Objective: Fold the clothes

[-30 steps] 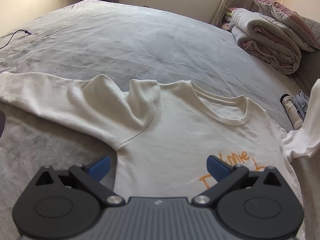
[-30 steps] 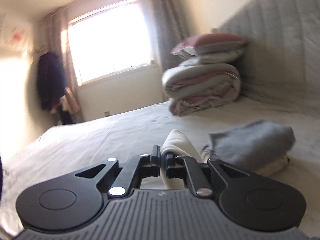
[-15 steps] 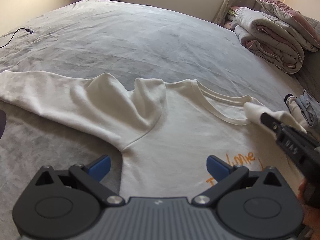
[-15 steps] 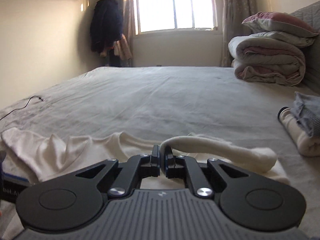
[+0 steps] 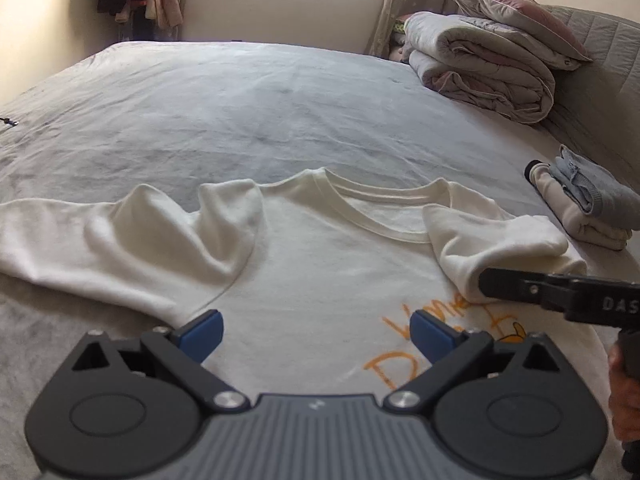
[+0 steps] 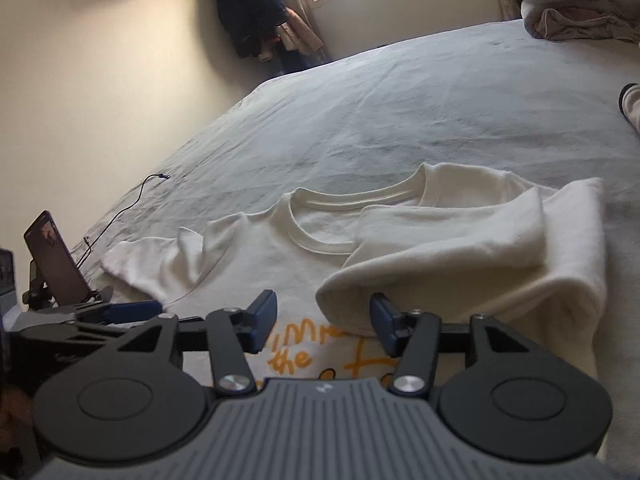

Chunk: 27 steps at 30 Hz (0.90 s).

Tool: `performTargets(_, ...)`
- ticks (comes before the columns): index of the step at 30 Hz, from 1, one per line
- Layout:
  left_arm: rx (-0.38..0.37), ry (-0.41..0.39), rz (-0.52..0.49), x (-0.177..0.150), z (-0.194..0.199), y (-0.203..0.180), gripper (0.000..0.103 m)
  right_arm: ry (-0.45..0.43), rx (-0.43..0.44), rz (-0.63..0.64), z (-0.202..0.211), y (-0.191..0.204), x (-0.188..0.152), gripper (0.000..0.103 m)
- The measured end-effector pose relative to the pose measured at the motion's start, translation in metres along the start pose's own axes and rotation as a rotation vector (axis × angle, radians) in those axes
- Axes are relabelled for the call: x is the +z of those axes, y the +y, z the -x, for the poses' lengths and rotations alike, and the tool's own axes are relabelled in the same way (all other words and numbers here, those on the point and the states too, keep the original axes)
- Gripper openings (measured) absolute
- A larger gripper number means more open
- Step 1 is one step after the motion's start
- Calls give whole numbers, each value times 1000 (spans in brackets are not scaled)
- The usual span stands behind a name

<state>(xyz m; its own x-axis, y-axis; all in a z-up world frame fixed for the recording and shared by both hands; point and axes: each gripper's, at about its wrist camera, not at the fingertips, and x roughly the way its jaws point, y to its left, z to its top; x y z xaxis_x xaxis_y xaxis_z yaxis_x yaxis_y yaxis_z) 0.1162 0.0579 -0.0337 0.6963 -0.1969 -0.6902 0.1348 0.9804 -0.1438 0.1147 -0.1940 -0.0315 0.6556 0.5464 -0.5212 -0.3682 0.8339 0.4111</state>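
Nearest to us, our left gripper (image 5: pixel 316 330) hangs over the lower chest of a cream sweatshirt (image 5: pixel 320 280), its blue pads spread wide and closing slightly, gripping nothing. Our right gripper (image 6: pixel 322 322) sits low over the orange lettering (image 6: pixel 294 354); its jaws are opening, and the sleeve cuff (image 6: pixel 360 300) lies just ahead of them, no longer pinched. A second ago that gripper was clenched on the cuff and held high; now the right sleeve (image 5: pixel 492 240) lies folded across the chest, its end pointing toward the left sleeve.

The sweatshirt lies flat on the grey bed (image 5: pixel 260 112), front up, neckline (image 5: pixel 372 208) pointing away from us, its body running near to far. The left sleeve (image 5: pixel 80 240) stretches straight out to the left edge of the view, bunched at the shoulder.

Beyond the collar the bed is open. To the right, a small stack of folded clothes (image 5: pixel 588 208) sits apart from the sweatshirt; further back, a folded duvet (image 5: pixel 480 68).
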Motion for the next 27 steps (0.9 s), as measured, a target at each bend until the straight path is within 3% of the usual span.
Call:
performTargets(4,-41,-34,-74,8,-4,-33,92,-105,-63,-18,40,-18,8,56)
performTargets(8,-72,-88,-238,19,-6,-82,92,-211,-181,-136,63,-50,11,56)
performTargets(11,-100,-93,-306,27,-13,-113,90,-261,-234,-243,69,-73,8,56)
performTargets(14,-114,-71,-356,30,-26,-136,82,-271,-224,-322,69,-87,5,51)
performTargets(20,-62,-41,-471,33,-55,-156,64,-258,-214,-349,69,-91,2,51)
performTargets(22,-67,-5,-464,35,-65,-155,52,-249,-220,-353,68,-92,1,52)
performTargets(23,-63,3,-450,36,-67,-154,39,-243,-222,-353,67,-92,1,52)
performTargets(24,-52,2,-427,36,-69,-151,16,-238,-225,-353,65,-92,0,52)
performTargets(25,-40,-8,-395,37,-68,-148,9,-233,-228,-353,64,-91,0,52)
performTargets(27,-36,-58,-282,39,-58,-133,8,-223,-232,-348,61,-90,0,52)
